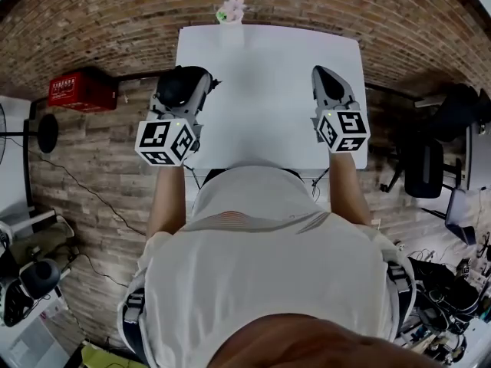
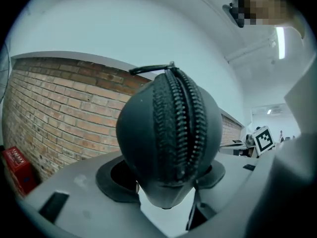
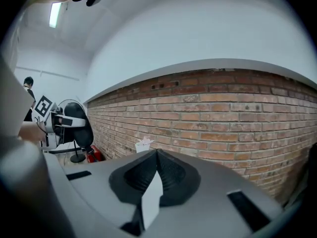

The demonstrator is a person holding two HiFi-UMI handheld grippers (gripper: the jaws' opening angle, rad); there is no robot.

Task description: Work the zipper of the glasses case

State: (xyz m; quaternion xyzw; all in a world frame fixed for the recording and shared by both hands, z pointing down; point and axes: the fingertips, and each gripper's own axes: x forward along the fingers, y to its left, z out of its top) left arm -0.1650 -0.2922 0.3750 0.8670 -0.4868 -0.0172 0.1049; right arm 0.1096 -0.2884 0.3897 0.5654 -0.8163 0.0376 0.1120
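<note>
Left gripper clamps the case end-on near the table's left edge, zipper facing up, likely presented for access. Right gripper is closed on nothing and well apart from the case; zipper work not yet engaged

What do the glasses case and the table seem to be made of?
Glasses case: likely a stiff shell in dark matte fabric or synthetic leather; it has a rounded shape and shows no sharp shine.
Table: smooth white top, perhaps laminate or painted board; the surface is even and grainless.
</note>
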